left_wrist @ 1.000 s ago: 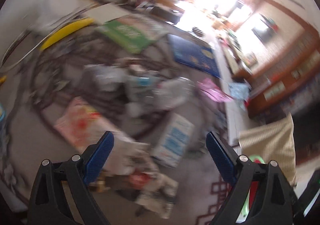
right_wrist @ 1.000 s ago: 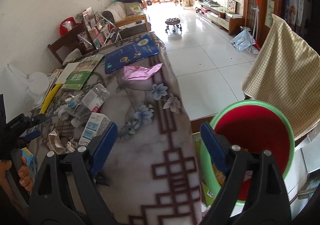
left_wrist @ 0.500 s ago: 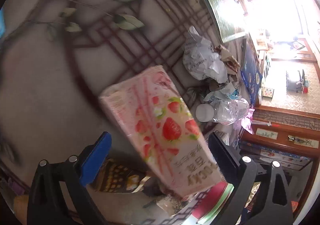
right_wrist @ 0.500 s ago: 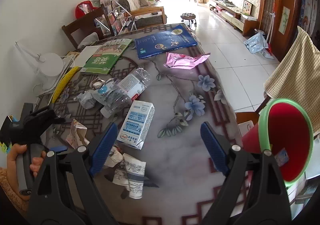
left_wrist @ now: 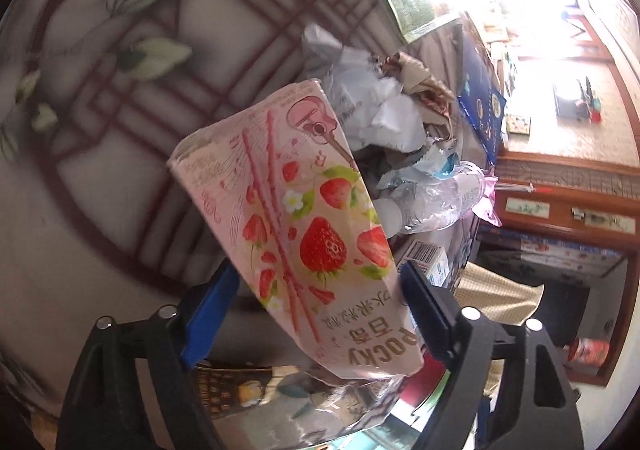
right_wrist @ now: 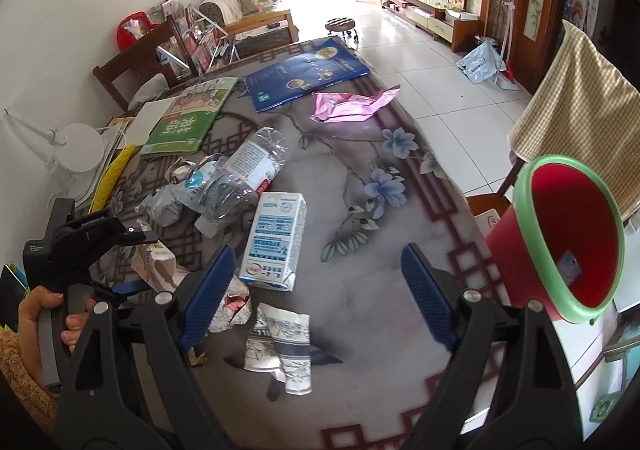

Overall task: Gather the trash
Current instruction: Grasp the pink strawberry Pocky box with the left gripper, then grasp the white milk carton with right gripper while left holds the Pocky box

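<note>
Right wrist view: right gripper (right_wrist: 316,292) wide over bare tablecloth (right_wrist: 372,314), red bin (right_wrist: 576,234) beside edge.

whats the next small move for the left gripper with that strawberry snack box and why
Probably finish closing. The left gripper has just been closing, with the pink strawberry box between its blue pads; the pads look close to its edges, but a firm pinch is not clear. Once gripped, it can go to the red bin, which is past the table edge.

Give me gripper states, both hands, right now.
Left gripper: jaws have just been closing, pads now against both edges of the pink strawberry snack box; it looks gripped.
Right gripper: open, nothing between its jaws.
</note>
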